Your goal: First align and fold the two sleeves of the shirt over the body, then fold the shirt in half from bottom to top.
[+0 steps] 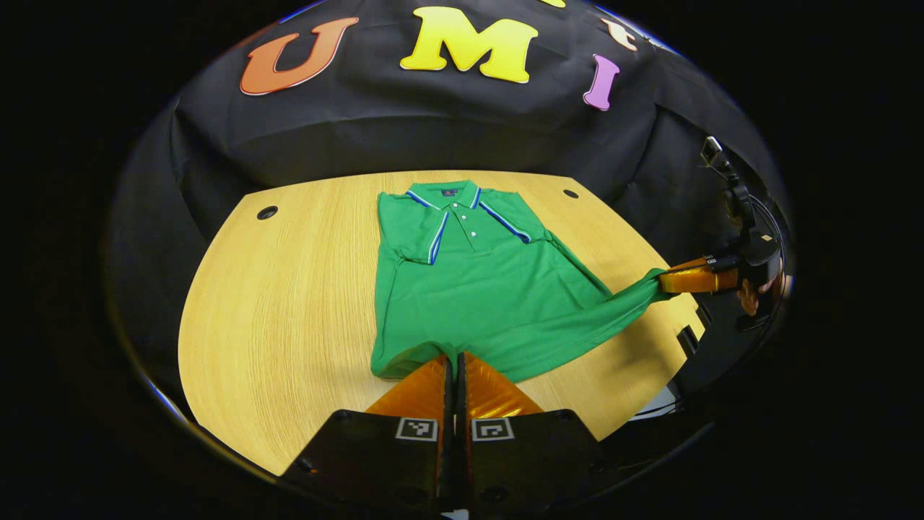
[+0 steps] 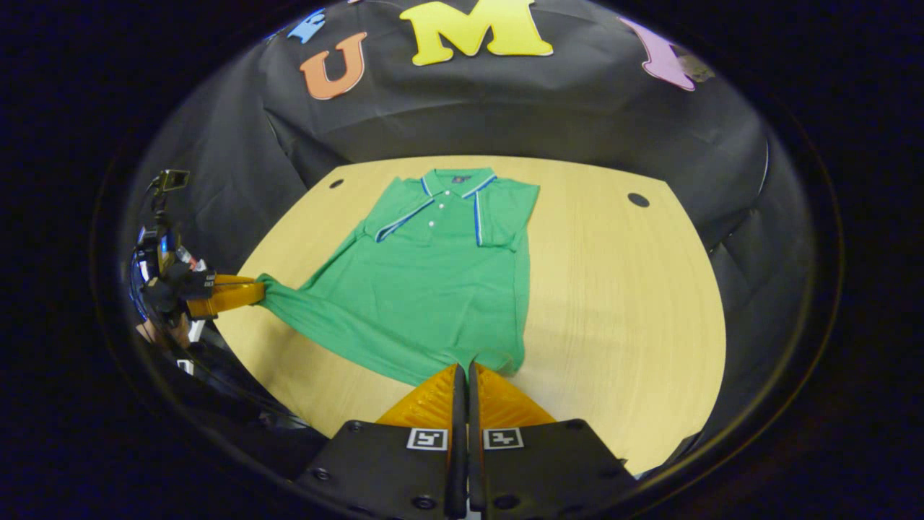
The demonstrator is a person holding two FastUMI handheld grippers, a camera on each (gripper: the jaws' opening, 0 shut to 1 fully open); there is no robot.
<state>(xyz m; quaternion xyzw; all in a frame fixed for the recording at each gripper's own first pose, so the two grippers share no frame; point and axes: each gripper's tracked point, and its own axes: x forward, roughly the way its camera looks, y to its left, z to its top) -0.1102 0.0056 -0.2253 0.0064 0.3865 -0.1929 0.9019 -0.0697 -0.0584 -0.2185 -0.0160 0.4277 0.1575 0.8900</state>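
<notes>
A: Status? Green shirt (image 1: 476,289) lies collar-up at centre frame on the table (image 1: 289,303) in the left gripper view. Both sleeves look already folded over the chest.

B: Agreed, so this reads as the bottom-to-top fold. Left gripper (image 1: 456,361) has its fingers pressed together on the hem at bottom centre. Right gripper (image 2: 463,372) does the same on the other hem corner in the right gripper view.

A: The hem is stretched out toward the right gripper (image 1: 668,280) at the right edge of frame. That corner is pulled off the shirt's side line.

B: My call: bring the two corners level and parallel first, and keep the hem taut but not skewed. Then lift both together and carry the hem to the collar (image 2: 457,179).

A: Risk?

B: Folded sleeves dragging open if the lift is too low.
</notes>
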